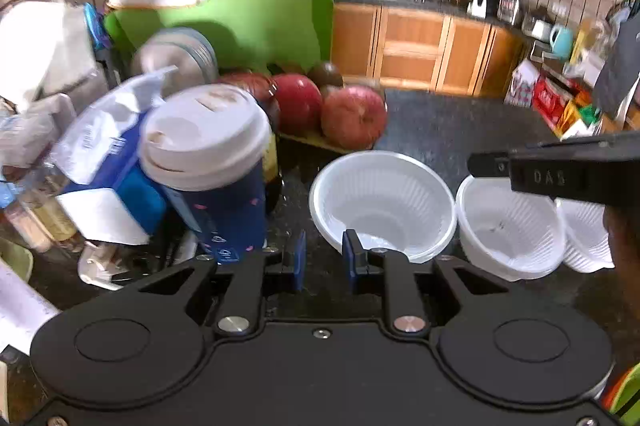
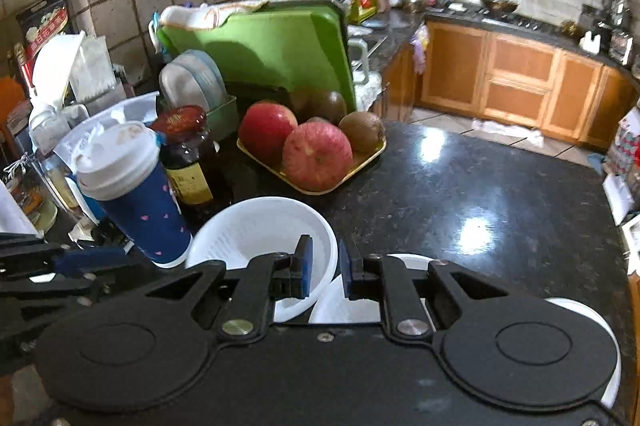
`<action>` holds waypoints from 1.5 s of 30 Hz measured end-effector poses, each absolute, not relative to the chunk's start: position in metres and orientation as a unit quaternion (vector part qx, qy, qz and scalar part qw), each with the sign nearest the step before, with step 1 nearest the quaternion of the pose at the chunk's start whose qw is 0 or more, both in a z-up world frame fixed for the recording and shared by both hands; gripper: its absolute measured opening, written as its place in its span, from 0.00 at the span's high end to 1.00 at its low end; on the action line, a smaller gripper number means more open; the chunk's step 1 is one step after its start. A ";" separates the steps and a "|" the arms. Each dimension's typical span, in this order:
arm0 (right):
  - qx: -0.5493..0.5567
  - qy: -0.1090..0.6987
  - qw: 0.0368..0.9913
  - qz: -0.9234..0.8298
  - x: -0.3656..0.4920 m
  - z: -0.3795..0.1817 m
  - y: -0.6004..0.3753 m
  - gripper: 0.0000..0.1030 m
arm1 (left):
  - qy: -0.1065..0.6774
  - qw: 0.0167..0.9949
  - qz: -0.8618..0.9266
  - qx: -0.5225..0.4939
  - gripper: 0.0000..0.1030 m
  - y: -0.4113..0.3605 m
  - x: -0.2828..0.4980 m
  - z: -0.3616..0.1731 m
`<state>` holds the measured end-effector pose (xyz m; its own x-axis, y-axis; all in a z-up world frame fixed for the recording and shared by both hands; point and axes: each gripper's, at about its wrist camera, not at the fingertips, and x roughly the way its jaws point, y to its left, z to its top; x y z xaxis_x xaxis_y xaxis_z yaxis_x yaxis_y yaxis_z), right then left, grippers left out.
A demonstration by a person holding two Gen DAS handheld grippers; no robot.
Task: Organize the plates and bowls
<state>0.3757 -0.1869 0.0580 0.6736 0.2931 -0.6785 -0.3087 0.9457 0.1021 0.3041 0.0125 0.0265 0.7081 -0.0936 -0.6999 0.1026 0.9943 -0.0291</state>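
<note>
Three white ribbed plastic bowls stand in a row on the black counter: one (image 1: 382, 202) straight ahead of my left gripper (image 1: 325, 258), a second (image 1: 508, 226) to its right and a third (image 1: 584, 234) at the edge. My left gripper's blue pads stand a little apart with only counter between them, the right pad at the first bowl's near rim. My right gripper (image 2: 326, 266) hovers over the first bowl (image 2: 260, 238) and the second (image 2: 344, 306), its pads nearly together and clamping nothing. From the left wrist it shows as a dark bar (image 1: 560, 166) above the second bowl.
A blue cup with a white lid (image 1: 208, 154) stands close left of the first bowl. Behind are apples on a yellow tray (image 2: 316, 162), a dark bottle (image 2: 188, 162), grey plates in a rack (image 2: 196, 78) and a green board (image 2: 272, 46). Shiny black counter (image 2: 460, 194) stretches to the right.
</note>
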 end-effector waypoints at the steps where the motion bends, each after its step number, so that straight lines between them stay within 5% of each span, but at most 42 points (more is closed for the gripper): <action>1: -0.007 0.376 0.911 0.171 0.383 0.055 -0.188 0.84 | 0.386 0.921 -0.053 0.008 0.70 0.010 0.309 0.023; 45: -0.019 0.431 0.881 0.192 0.448 0.008 -0.173 0.84 | 0.441 0.897 -0.038 0.000 0.70 0.004 0.363 0.007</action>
<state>0.4475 -0.1729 0.0079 0.5545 0.3225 -0.7672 -0.3557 0.9253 0.1319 0.3626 0.0043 0.0073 0.6083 -0.0685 -0.7908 0.0679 0.9971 -0.0342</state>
